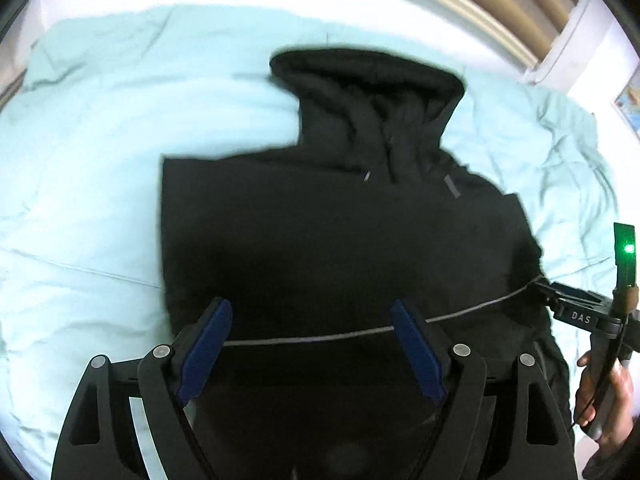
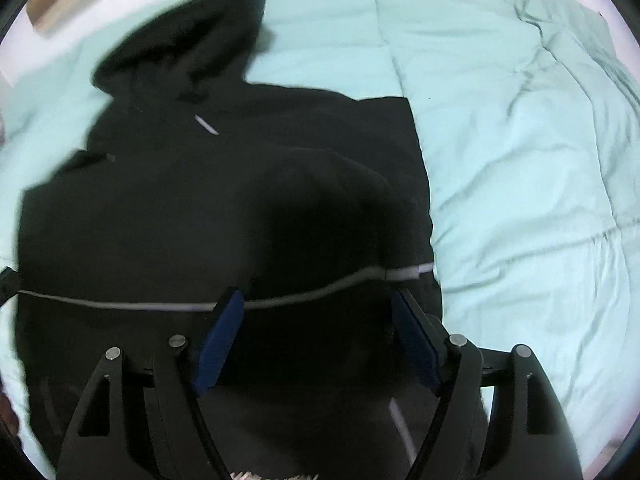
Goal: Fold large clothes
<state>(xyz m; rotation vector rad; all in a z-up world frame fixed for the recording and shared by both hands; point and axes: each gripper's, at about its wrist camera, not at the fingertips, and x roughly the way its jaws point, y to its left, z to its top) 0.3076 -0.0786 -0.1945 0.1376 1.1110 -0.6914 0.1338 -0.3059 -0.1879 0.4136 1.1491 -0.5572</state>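
A: Where is the garment?

B: A black hoodie [image 1: 344, 240] lies flat on the bed, on a pale mint duvet [image 1: 80, 184]. Its hood [image 1: 368, 84] points toward the far side, and its lower part runs under both cameras.

A: Is it folded at all?

B: From the left wrist view, its left edge is a straight vertical line and no sleeve shows spread out on the duvet. A thin grey line [image 1: 320, 338] crosses the body from side to side. Whether that is a hem or a trim, I cannot tell.

A: And the tongs?

B: The left tongs [image 1: 312, 348] stand wide, blue pads [image 1: 208, 344] well apart, with nothing pinched between them; the hoodie is just the backdrop below. The right tongs [image 2: 320, 336] are wide as well, with only dark cloth seen beneath the gap. Whether the tips touch the fabric is not clear.

A: Can you see 1 tool from the other?

B: Yes. In the left wrist view the right tool sits at the right edge, a hand [image 1: 608, 408] gripping its handle, with a green light [image 1: 629, 249] glowing above. The grey line runs right up to the nose of that tool.

A: Anything else?

B: Slatted blinds [image 1: 500, 4] at the far wall, and 2 short grey drawstring tips [image 1: 452, 186] below the hood.
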